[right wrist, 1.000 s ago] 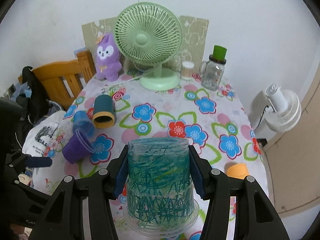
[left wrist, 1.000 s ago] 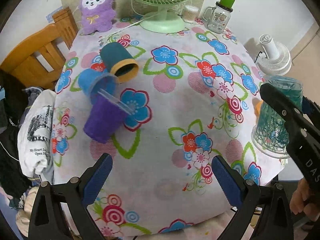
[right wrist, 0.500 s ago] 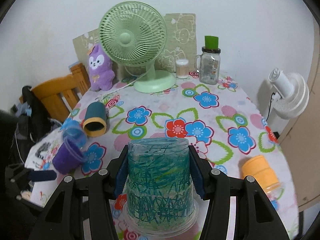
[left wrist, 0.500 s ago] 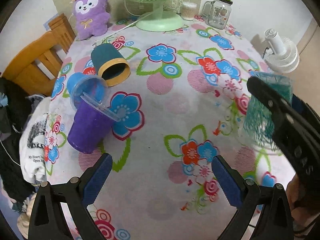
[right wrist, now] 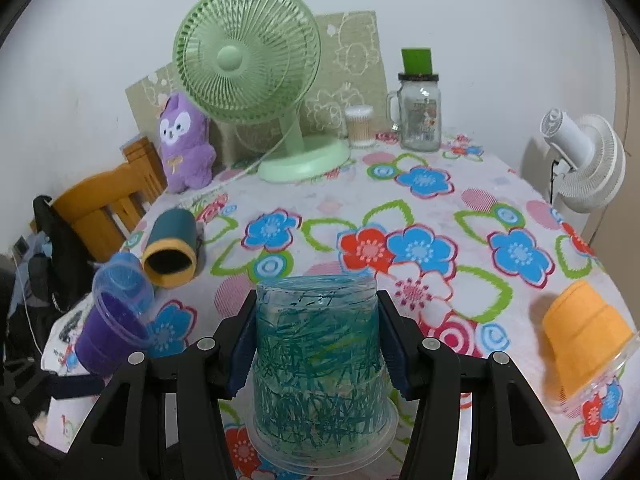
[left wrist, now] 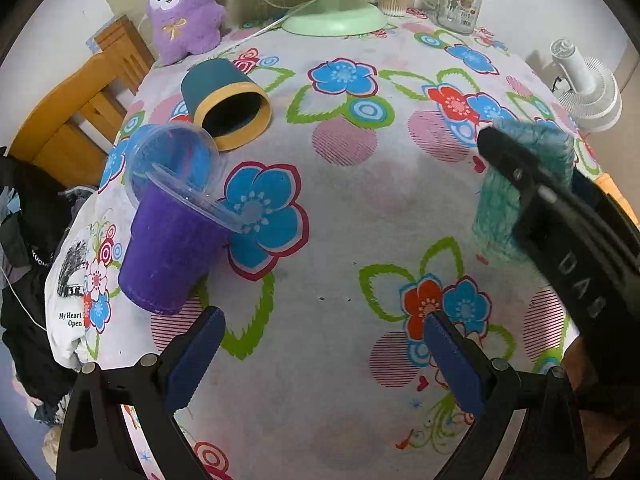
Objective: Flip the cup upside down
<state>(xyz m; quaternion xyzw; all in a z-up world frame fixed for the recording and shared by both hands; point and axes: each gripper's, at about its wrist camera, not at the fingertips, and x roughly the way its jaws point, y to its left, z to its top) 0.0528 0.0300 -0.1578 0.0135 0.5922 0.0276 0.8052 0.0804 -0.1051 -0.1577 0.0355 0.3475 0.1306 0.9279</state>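
My right gripper (right wrist: 318,344) is shut on a clear plastic cup with teal scribbles (right wrist: 320,364). The cup is upside down, rim at the bottom, at or just above the flowered tablecloth (right wrist: 420,208). The same cup (left wrist: 516,192) shows at the right of the left wrist view, partly behind the right gripper's black arm. My left gripper (left wrist: 320,354) is open and empty, low over the cloth near the front edge. A purple cup (left wrist: 172,256) lies on its side just left of it.
A blue clear cup (left wrist: 172,160) and a teal cup with a yellow rim (left wrist: 228,104) lie by the purple one. An orange cup (right wrist: 584,336) lies at the right. A green fan (right wrist: 248,80), plush toy (right wrist: 184,144), glass jar (right wrist: 420,116) stand at the back.
Both grippers have moved forward over the table. The teal-scribbled cup stays clamped, upside down, and has come in over the cloth. The left gripper has drawn closer to the purple cup.
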